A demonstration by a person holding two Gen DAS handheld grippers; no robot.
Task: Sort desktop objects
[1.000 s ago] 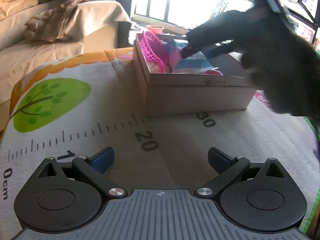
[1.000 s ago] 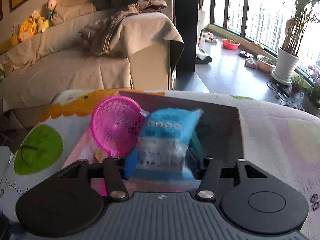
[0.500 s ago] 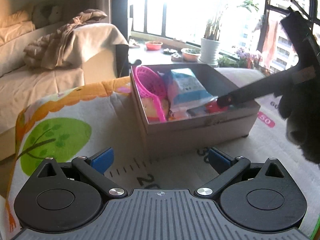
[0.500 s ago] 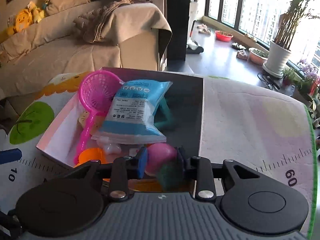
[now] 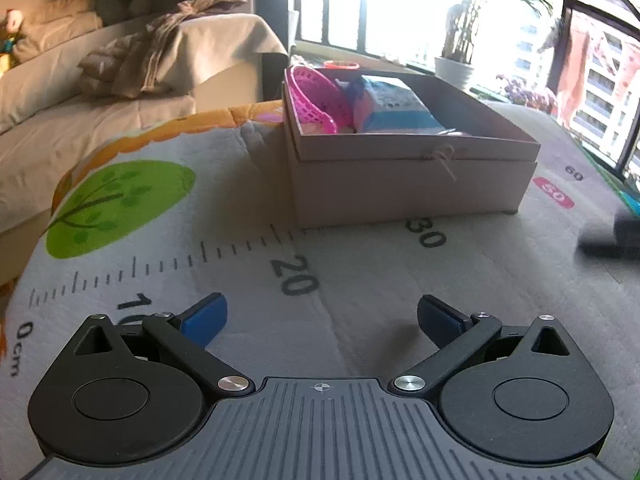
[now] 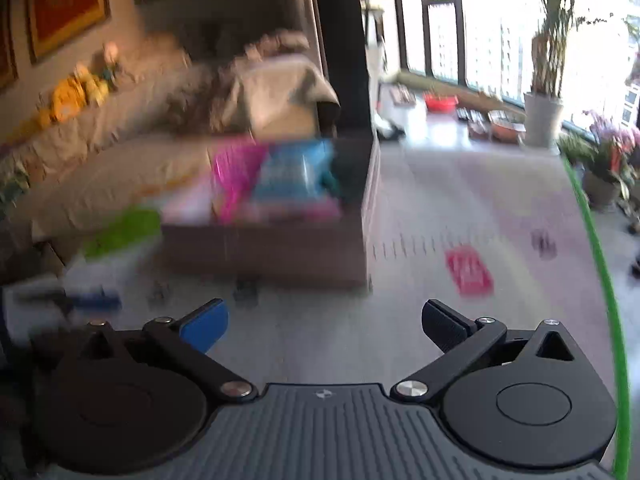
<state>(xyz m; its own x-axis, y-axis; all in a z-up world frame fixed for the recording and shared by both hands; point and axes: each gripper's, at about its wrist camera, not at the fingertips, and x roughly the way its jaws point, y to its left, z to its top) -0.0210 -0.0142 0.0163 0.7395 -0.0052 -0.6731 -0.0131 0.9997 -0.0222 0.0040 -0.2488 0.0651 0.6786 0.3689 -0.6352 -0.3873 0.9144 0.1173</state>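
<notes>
A pale quilted play mat (image 5: 360, 264), printed with a black ruler scale, a round green tree emblem (image 5: 120, 208) and an orange scalloped border, is seen covering the work surface. At the far middle of the mat a shallow beige cardboard box (image 5: 404, 184) is set, a twine bow tied at its near wall. Inside it, a pink plastic mesh scoop (image 5: 316, 100) is propped against the left wall, and a blue-and-white plastic packet (image 5: 394, 106) is laid just beside it, to the right. A red label marked 50 (image 5: 554, 196) is printed on the mat to the right of the box.

The left gripper (image 5: 322, 316) is held low over the near mat, its blue-padded jaws spread wide with nothing between them. The right gripper (image 6: 324, 322) is likewise held wide open and empty; its view is smeared by motion blur, so the box contents are seen there only as pink and blue patches. A dark blurred shape at the right edge of the left view cannot be identified.

Beyond the mat, a cream-covered sofa (image 5: 100, 92) is seen at far left, with a heap of brown clothing (image 5: 160, 56) draped over its arm. Tall windows (image 5: 384, 4) fill the far right, overexposed by daylight, with a white potted plant (image 5: 456, 68) on the sill. A yellow soft toy (image 6: 72, 100) and a gilt-framed picture (image 6: 68, 4) are shown in the right view.
</notes>
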